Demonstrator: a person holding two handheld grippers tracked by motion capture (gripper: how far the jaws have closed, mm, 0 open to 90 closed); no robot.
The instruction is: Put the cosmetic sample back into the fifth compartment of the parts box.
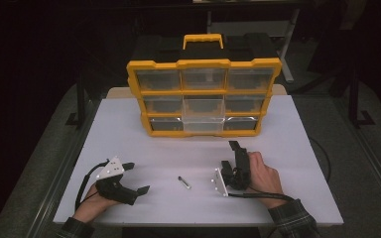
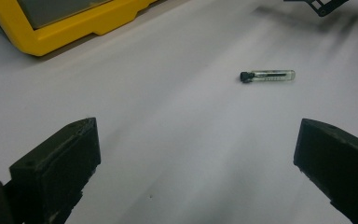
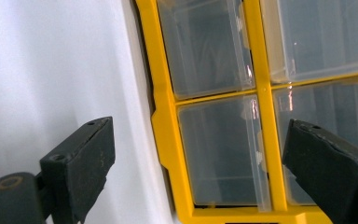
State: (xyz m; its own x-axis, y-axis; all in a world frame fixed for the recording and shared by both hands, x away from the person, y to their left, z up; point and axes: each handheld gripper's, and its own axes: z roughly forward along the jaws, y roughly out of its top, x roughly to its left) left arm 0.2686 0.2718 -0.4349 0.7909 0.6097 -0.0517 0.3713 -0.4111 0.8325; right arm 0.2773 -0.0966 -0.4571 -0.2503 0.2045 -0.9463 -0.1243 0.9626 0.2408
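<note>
Both black jaws of the left gripper (image 2: 196,163) rise blocky and matte from the bottom of the left gripper view, standing wide apart with nothing between them. Ahead of them, at about one o'clock, a small clear vial (image 2: 267,76) lies flat on the smooth white table (image 2: 168,116), its long axis across that view, black cap to the left. From the high view the same vial (image 1: 184,182) lies between the two hands, cap toward eleven o'clock. Close detail of the cap and clear tube comes from the left gripper view; the high view gives the whole yellow organizer (image 1: 203,96) at twelve o'clock, upright, with nine translucent plastic drawers. The right gripper (image 1: 232,153) also stands wide and empty, aimed at those drawers.
</note>
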